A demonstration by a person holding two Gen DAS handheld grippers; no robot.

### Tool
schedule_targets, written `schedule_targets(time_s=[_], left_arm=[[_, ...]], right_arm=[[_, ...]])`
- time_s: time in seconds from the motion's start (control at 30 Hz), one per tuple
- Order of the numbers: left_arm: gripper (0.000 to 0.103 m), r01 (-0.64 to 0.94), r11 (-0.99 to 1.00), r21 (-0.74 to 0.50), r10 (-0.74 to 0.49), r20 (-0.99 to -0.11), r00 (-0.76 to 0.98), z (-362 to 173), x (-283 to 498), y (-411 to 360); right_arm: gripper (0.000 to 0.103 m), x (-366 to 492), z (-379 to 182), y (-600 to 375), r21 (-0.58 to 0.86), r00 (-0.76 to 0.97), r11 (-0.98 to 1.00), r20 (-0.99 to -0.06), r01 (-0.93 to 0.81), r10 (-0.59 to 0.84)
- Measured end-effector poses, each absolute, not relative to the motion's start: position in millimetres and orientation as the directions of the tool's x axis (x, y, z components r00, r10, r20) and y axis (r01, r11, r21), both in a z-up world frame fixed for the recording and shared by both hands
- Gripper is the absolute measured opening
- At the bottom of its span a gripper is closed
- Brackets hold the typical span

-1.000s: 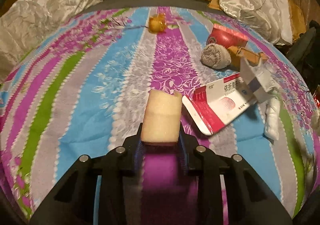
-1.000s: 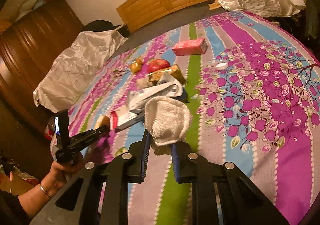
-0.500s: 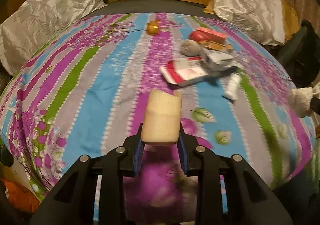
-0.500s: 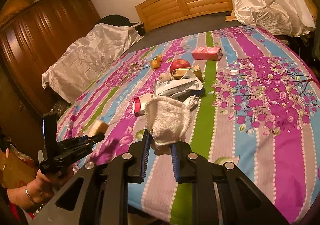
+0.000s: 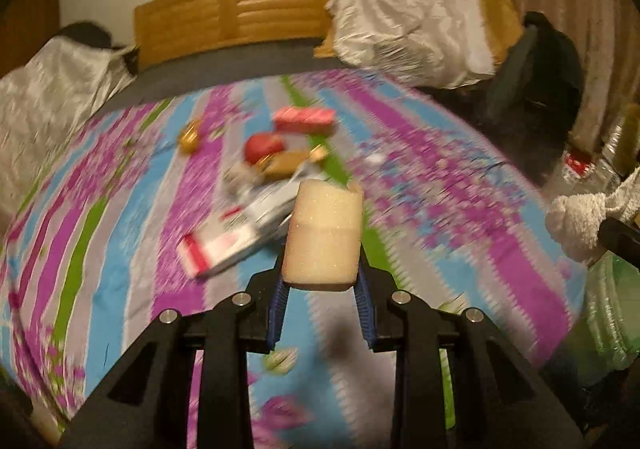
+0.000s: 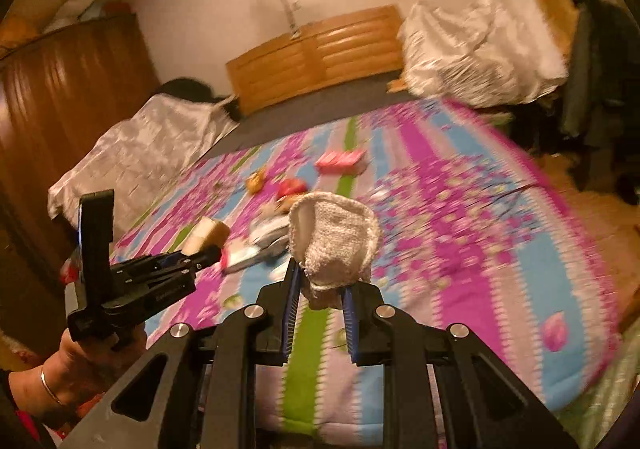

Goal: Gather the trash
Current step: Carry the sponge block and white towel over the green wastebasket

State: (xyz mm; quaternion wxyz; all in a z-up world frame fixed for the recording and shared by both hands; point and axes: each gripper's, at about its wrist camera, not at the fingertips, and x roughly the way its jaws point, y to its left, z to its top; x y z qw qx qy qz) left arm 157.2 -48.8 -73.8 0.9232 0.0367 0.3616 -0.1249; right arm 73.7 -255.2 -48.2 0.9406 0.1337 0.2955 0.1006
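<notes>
Left wrist cam: left gripper [image 5: 321, 281] is clamped on a pale yellowish sponge block [image 5: 323, 231], up over the striped floral bedspread [image 5: 120, 233].

Right wrist cam: right gripper [image 6: 319, 299] pinches a crumpled off-white knit cloth [image 6: 334, 239], also above the bed.

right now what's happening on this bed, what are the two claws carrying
A person is clearing trash off a bed with a striped floral bedspread, one handheld claw in each hand. The left claw is clamped on a pale foam sponge block. The right claw grips a crumpled white knitted cloth. Both are held above the near end of the bed. More clutter lies mid-bed: a red and white medicine box, a red apple and a pink packet.
</notes>
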Motion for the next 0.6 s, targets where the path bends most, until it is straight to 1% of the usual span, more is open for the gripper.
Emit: schedule_targets(time_s=[0.3,0.6], left_arm=[[0.028,0.415,0.91,0.014,-0.318,-0.62,0.718,-32,163,-155],[0.028,0.579,0.815,0.035,-0.449,-0.593,0.668,-14,139,-264]], right_arm=[[0.021,26,-13,-345,0.251,0.869,0.961,-0.493,0.114,0.025],[0.021,-40,-6,-441,0.248,0.846,0.899,-0.492,0.36,-0.203]])
